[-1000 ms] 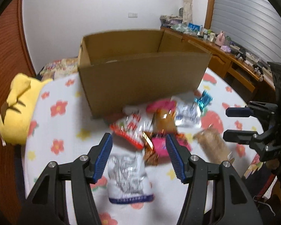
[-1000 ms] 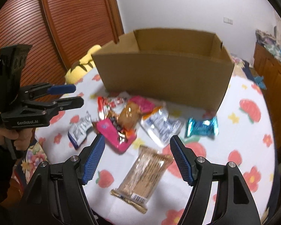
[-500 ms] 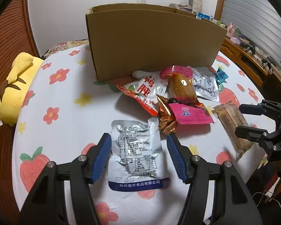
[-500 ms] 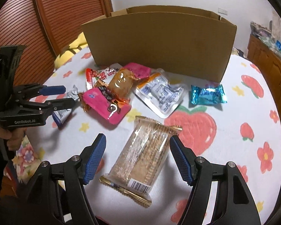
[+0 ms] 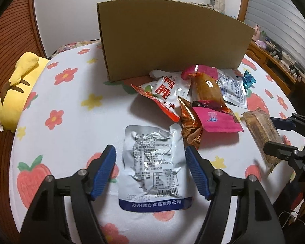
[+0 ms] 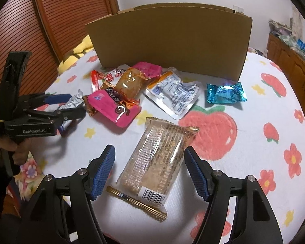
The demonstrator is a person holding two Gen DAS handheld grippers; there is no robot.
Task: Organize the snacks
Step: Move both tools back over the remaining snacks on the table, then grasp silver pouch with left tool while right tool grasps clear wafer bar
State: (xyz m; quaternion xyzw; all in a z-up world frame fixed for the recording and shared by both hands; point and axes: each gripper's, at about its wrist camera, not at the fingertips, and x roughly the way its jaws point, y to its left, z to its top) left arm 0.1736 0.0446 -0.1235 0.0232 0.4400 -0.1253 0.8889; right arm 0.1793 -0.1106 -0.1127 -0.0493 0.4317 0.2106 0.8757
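Eight snack packets before one cardboard box [image 6: 172,42]: left gripper [image 5: 150,162] opening around the silver pouch [image 5: 152,166], right gripper [image 6: 149,164] spread around the sesame bar [image 6: 156,160].

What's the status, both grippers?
Left gripper opening, astride silver pouch, no grip. Right gripper open astride cracker pack. Box beyond the pile, path clear.

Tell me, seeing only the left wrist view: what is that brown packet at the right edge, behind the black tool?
Observer: A clear-wrapped biscuit pack with a barcode at its near end, lying between the right gripper's open jaws.
Visitor: Who holds my tool?
Observer: A hand grips the left gripper, whose jaws are opening with the silver pouch between them.
Visitor: The blue thing?
Observer: A teal candy packet, lying alone near the cardboard box.
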